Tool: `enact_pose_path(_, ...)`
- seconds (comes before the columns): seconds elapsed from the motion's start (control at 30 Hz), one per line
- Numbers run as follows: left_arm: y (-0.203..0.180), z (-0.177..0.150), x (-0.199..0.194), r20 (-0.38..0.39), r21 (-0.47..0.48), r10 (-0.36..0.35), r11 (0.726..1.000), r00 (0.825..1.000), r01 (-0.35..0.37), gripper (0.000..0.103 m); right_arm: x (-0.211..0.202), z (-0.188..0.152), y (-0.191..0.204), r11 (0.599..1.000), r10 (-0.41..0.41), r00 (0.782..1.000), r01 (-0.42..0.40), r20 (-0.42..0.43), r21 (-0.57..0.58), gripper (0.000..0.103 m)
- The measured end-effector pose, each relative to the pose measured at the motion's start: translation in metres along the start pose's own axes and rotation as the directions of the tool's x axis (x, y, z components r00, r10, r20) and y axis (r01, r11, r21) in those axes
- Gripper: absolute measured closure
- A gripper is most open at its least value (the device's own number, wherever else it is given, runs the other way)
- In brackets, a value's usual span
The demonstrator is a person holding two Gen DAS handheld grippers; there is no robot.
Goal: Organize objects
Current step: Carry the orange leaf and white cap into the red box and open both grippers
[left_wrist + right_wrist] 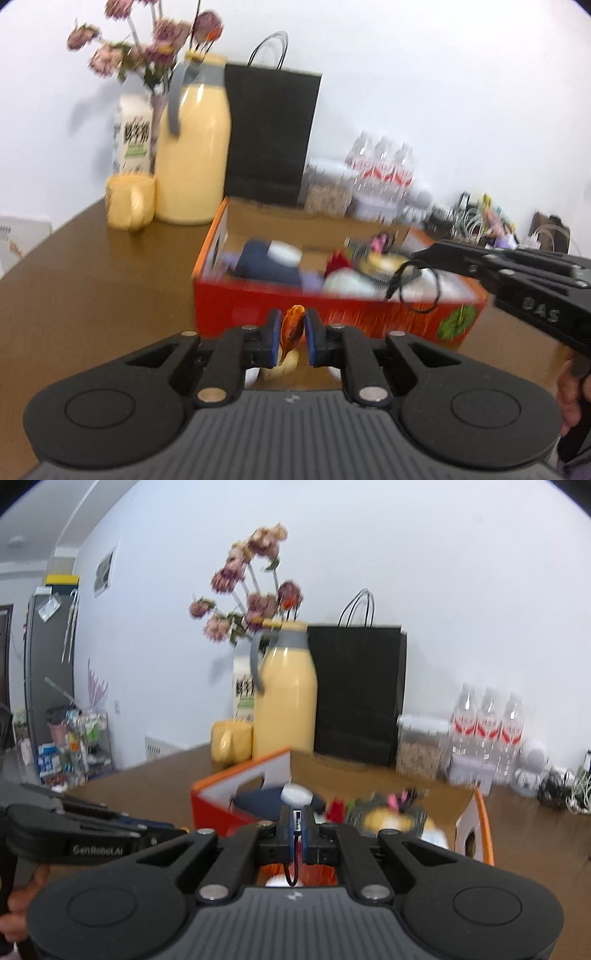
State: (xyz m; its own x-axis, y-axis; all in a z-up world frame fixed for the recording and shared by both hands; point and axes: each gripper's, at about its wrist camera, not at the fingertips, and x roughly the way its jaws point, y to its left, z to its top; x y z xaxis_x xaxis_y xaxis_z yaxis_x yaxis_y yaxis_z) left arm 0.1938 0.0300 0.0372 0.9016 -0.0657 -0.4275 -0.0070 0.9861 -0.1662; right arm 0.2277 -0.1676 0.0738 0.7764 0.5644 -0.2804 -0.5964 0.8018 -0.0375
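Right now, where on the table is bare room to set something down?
Free: the brown table left of the red box, in front of the yellow mug. Crowded: inside the box, and the back edge with water bottles and black bag.

Bare table lies open left of the crowded box; flask, bag and bottles block the wall side.

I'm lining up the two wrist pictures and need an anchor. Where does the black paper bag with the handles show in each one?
Left wrist view: the black paper bag stands upper centre, against the wall, behind the red box.
Right wrist view: the black paper bag stands right of centre, against the wall.
Shared landmark: the yellow jug stands right beside the bag's left edge in both views.
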Motion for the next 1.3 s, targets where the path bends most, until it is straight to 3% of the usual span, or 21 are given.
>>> enact_pose_path(0.17,-0.012,0.036,0.032,0.042,-0.010,-0.001,1.000,0.999,0.001,0.089,0.032,0.024,-0.020,0.999,-0.021,0.999,0.020,0.032,0.048,0.100)
enact_pose_path(0.33,-0.017,0.060,0.084,0.042,-0.068,0.010,0.998,0.999,-0.007,0.089,0.076,0.026,-0.046,0.991,-0.054,0.998,0.050,0.027,0.128,0.100)
enact_pose_path(0.53,-0.007,0.055,0.122,-0.008,-0.038,0.048,0.998,0.999,-0.049,0.089,0.102,0.000,-0.077,0.978,-0.096,0.995,0.097,-0.014,0.185,0.100)
enact_pose_path(0.73,-0.007,0.048,0.119,0.000,0.015,0.098,0.995,0.995,-0.098,0.086,0.104,-0.009,-0.080,0.981,-0.107,0.993,0.114,-0.048,0.160,0.099)
enact_pose_path(0.8,-0.009,0.046,0.115,0.020,0.034,0.115,0.993,0.993,-0.115,0.073,0.101,-0.010,-0.078,0.980,-0.122,0.991,0.129,-0.057,0.151,0.093)
enact_pose_path(0.83,-0.010,0.045,0.112,0.036,0.041,0.129,0.991,0.991,-0.131,0.055,0.098,-0.011,-0.077,0.979,-0.136,0.989,0.143,-0.057,0.145,0.092)
enact_pose_path(0.87,-0.011,0.046,0.110,0.050,0.045,0.143,0.988,0.988,-0.145,0.040,0.096,-0.011,-0.076,0.978,-0.152,0.987,0.158,-0.058,0.137,0.089)
enact_pose_path(1.0,-0.012,0.047,0.099,0.104,0.048,0.179,0.982,0.978,-0.184,0.014,0.088,-0.011,-0.075,0.976,-0.174,0.984,0.178,-0.040,0.129,0.050)
enact_pose_path(1.03,-0.011,0.048,0.097,0.117,0.042,0.191,0.980,0.975,-0.197,0.002,0.086,-0.011,-0.074,0.975,-0.179,0.983,0.182,-0.035,0.125,0.047)
enact_pose_path(1.07,-0.010,0.049,0.095,0.131,0.037,0.200,0.978,0.971,-0.206,0.000,0.085,-0.011,-0.073,0.976,-0.180,0.983,0.183,-0.032,0.121,0.039)
enact_pose_path(1.17,-0.007,0.050,0.090,0.147,0.019,0.216,0.975,0.965,-0.221,0.000,0.082,-0.011,-0.070,0.974,-0.198,0.980,0.199,-0.019,0.106,0.002)
enact_pose_path(1.3,-0.004,0.051,0.091,0.133,0.008,0.219,0.975,0.967,-0.222,0.000,0.081,-0.010,-0.068,0.972,-0.216,0.976,0.216,-0.014,0.097,0.000)
